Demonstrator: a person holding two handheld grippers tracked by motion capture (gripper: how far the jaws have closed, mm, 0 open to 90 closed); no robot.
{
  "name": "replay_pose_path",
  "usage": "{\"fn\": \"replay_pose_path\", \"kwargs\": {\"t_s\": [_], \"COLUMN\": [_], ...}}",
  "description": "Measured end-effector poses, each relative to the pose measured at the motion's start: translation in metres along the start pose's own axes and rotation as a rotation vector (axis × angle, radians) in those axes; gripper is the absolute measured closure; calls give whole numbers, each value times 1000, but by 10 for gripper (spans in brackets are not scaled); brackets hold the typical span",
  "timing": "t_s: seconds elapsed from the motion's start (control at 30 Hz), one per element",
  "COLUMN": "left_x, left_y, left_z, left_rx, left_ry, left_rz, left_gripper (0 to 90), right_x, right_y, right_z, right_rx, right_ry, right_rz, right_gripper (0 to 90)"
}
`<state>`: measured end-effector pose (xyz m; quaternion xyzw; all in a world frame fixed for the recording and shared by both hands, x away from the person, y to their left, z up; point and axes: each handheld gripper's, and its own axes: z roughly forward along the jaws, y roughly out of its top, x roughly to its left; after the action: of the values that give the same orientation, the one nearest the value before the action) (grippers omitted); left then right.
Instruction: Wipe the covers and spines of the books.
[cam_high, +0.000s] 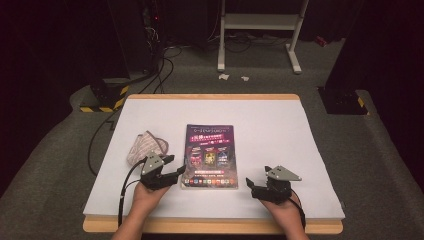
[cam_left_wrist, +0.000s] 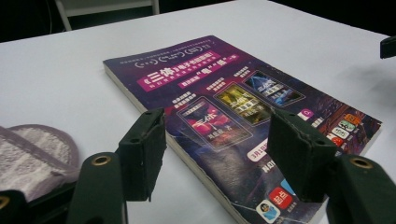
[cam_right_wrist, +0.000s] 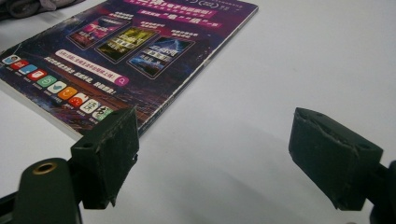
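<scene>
A purple-covered book lies flat in the middle of the white table. A crumpled grey and pink cloth rests just to its left. My left gripper is open at the book's near-left corner. In the left gripper view its jaws stand apart low over the book, one on each side of its long edge, with the cloth beside them. My right gripper is open and empty over bare table, right of the book's near-right corner. The right gripper view has the book ahead to the left.
A wooden rim runs along the table's near edge. Beyond the far edge stand a white frame stand, cables on the floor and a black post base with yellow-black tape. Bare white surface lies right of the book.
</scene>
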<state>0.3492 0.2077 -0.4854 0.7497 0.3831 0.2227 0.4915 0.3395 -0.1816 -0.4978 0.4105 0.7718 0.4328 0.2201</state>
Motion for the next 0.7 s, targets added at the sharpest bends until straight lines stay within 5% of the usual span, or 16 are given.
{"fn": "replay_pose_path", "kwargs": {"t_s": [0.43, 0.53, 0.7], "left_x": [-12, -12, -11], "left_y": [-5, -5, -5], "left_z": [20, 20, 23], "left_rx": [169, 174, 222], "left_ry": [24, 29, 28], "left_rz": [9, 14, 11], "left_gripper": [331, 345, 358], "right_x": [12, 17, 28], "right_y": [4, 8, 16], "right_z": [1, 4, 15], "right_rx": [-31, -29, 14], "right_ry": [29, 35, 51], "right_rz": [-21, -30, -39], "right_gripper": [160, 161, 170]}}
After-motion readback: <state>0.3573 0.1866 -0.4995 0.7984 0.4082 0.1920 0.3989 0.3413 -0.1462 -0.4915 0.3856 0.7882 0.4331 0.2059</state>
